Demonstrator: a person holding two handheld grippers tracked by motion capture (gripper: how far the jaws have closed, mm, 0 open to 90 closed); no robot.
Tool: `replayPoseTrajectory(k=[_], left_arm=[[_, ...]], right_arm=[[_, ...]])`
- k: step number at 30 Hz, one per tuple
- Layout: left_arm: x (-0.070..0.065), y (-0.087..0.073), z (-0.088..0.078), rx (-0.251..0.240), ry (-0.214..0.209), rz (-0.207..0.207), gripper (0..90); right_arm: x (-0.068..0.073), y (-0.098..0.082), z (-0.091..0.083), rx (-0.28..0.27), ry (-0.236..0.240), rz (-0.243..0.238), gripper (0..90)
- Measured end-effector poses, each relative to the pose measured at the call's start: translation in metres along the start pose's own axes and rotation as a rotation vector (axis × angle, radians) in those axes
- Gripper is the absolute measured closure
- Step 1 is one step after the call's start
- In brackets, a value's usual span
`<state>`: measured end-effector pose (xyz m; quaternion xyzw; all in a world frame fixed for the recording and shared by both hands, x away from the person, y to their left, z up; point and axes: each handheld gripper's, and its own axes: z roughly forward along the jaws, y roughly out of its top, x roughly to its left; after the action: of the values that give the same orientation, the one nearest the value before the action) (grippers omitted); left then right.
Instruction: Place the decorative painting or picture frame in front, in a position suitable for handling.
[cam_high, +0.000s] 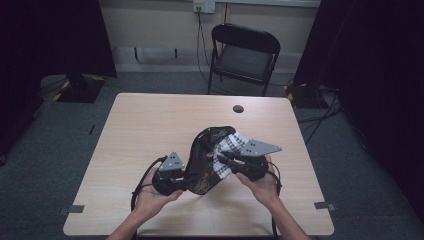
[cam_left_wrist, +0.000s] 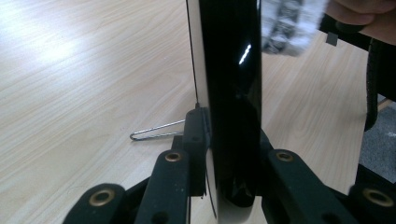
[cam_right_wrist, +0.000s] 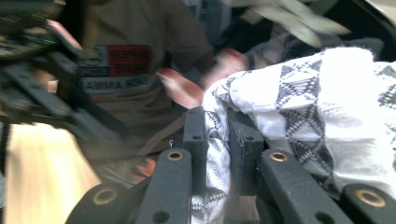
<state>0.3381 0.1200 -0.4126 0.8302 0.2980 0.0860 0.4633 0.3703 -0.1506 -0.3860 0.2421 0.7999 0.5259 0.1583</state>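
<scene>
I am holding a shiny black tray (cam_high: 202, 165) up on its edge over the bench (cam_high: 145, 130). Its long side is running from 7 o'clock to 1 o'clock. My left tool (cam_high: 176, 186) is pinching its low end tight. My right tool (cam_high: 223, 158) is squeezing a black-and-white cloth (cam_high: 227, 147) against the tray's face. Bare bench is lying toward 11 o'clock.

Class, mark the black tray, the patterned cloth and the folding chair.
black tray (cam_high: 202, 167), high view, its glossy face.
patterned cloth (cam_right_wrist: 303, 112), right gripper view, its bunched middle.
folding chair (cam_high: 243, 60), high view, its seat.
</scene>
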Motion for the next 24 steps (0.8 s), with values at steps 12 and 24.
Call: replayPoseTrajectory(k=[12, 24], left_arm=[[0.000, 0.000, 0.000, 0.002, -0.004, -0.001, 76.5], [0.001, -0.001, 0.000, 0.000, -0.001, -0.002, 76.9]], right_arm=[[-0.023, -0.016, -0.002, 0.041, -0.075, 0.062, 79.3], [0.000, -0.004, 0.003, 0.020, 0.014, 0.000, 79.3]])
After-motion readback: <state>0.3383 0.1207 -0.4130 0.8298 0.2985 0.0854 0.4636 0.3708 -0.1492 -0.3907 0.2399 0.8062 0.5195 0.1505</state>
